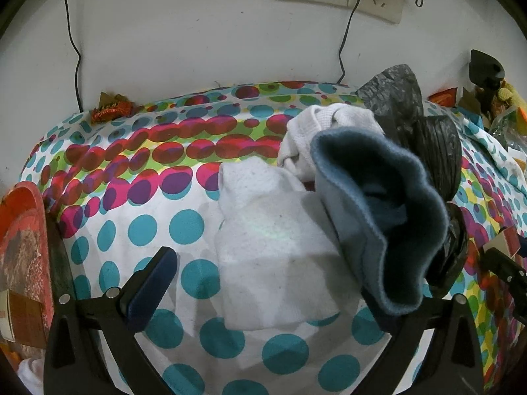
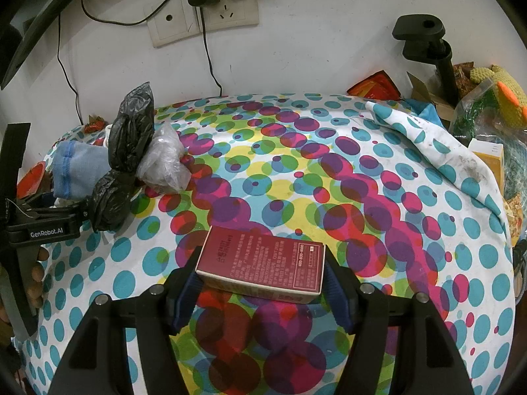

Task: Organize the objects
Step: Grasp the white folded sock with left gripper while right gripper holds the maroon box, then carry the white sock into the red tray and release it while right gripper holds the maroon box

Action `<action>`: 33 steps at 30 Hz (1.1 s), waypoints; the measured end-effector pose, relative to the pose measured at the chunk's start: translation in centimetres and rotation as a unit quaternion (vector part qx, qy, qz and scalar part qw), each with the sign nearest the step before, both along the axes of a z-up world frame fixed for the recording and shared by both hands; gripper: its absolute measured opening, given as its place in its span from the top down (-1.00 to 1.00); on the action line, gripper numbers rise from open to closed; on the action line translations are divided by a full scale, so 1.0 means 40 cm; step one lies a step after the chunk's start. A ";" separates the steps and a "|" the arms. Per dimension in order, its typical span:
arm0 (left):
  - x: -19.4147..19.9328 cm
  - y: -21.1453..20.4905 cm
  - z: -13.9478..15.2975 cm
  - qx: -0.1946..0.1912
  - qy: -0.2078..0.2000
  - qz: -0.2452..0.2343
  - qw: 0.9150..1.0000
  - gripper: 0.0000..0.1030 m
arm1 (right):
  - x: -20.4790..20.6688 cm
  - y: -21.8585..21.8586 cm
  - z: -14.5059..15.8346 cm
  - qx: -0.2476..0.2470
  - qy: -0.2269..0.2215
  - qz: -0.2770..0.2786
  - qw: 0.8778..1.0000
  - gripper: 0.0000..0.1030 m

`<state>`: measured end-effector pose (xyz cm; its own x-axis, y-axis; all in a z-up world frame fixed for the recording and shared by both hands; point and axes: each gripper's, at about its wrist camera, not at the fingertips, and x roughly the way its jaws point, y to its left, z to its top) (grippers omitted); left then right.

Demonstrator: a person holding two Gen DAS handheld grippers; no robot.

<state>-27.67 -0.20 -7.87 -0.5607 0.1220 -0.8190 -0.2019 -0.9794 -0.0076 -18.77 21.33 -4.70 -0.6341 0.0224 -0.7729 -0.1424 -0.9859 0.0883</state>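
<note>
While right tool [image 2: 260, 283] pinched the maroon box [image 2: 262, 265] flat, left tool [image 1: 263, 283] stood spread w/ socks [image 1: 378, 217] between; best set box squarely beside them.

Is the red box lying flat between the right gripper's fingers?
Yes, the red box lies flat on the spotted cloth, with the right gripper holding one finger against each of its short ends.

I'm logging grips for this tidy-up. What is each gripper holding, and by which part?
The right gripper clamps the red box across its two short ends. The left gripper is open and holds nothing; socks lie between its fingers.
</note>
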 end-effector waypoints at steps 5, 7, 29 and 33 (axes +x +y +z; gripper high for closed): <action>0.000 0.001 0.000 0.001 0.000 0.000 1.000 -1.00 | -0.001 0.000 0.000 0.001 0.000 0.000 1.000 -0.33; -0.001 -0.005 0.002 0.001 0.002 0.014 1.000 -0.98 | -0.001 0.000 0.001 0.001 0.000 0.000 1.000 -0.33; 0.059 -0.017 0.073 -0.002 0.026 0.024 0.999 0.43 | -0.009 -0.008 -0.001 0.012 -0.005 0.000 1.000 -0.33; 0.087 -0.033 0.102 -0.004 0.031 0.024 0.999 0.43 | -0.013 -0.014 -0.002 0.020 -0.008 0.000 1.000 -0.34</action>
